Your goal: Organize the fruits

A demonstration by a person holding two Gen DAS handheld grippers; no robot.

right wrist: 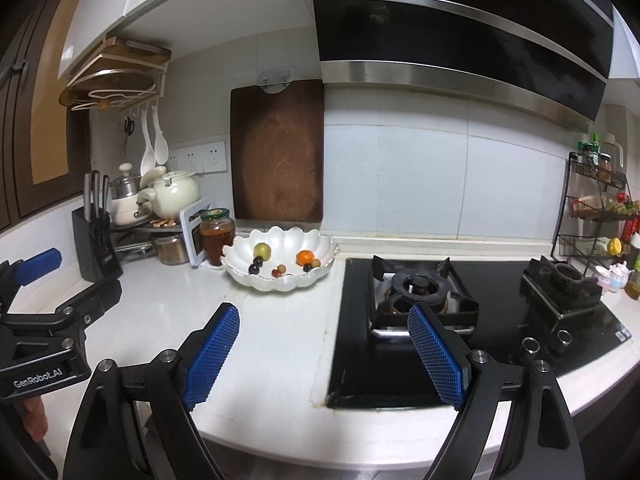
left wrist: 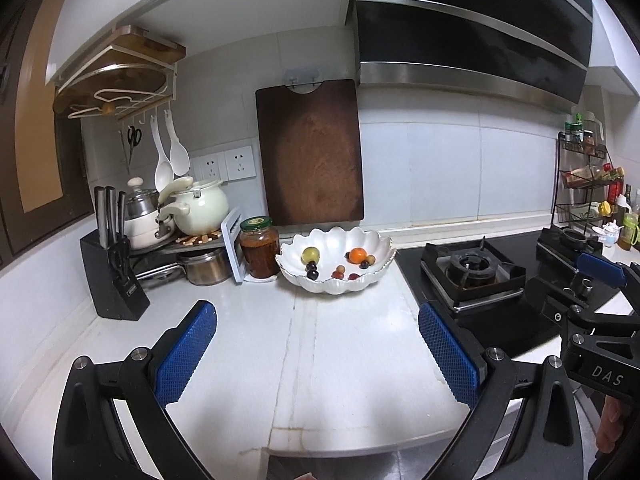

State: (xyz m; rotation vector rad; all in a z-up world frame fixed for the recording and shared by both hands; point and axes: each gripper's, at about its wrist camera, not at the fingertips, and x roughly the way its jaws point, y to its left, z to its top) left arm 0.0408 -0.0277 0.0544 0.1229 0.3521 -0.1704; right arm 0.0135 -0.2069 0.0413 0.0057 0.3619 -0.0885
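Note:
A white scalloped bowl (left wrist: pixel 372 282) stands at the back of the white counter; it also shows in the right wrist view (right wrist: pixel 320 246). In it lie an orange (left wrist: pixel 357 255), a yellow-green fruit (left wrist: pixel 310 255), dark grapes (left wrist: pixel 312 271) and several small reddish fruits (left wrist: pixel 340 271). My left gripper (left wrist: pixel 318 320) is open and empty, held above the counter well in front of the bowl. My right gripper (right wrist: pixel 322 320) is open and empty, over the counter's edge beside the stove, also short of the bowl.
A glass jar (left wrist: pixel 259 246) stands just left of the bowl. A knife block (left wrist: pixel 112 276) and pots (left wrist: pixel 200 208) crowd the left corner. A cutting board (left wrist: pixel 310 156) leans on the wall. A gas stove (right wrist: pixel 424 292) lies right, a spice rack (right wrist: pixel 596 208) beyond.

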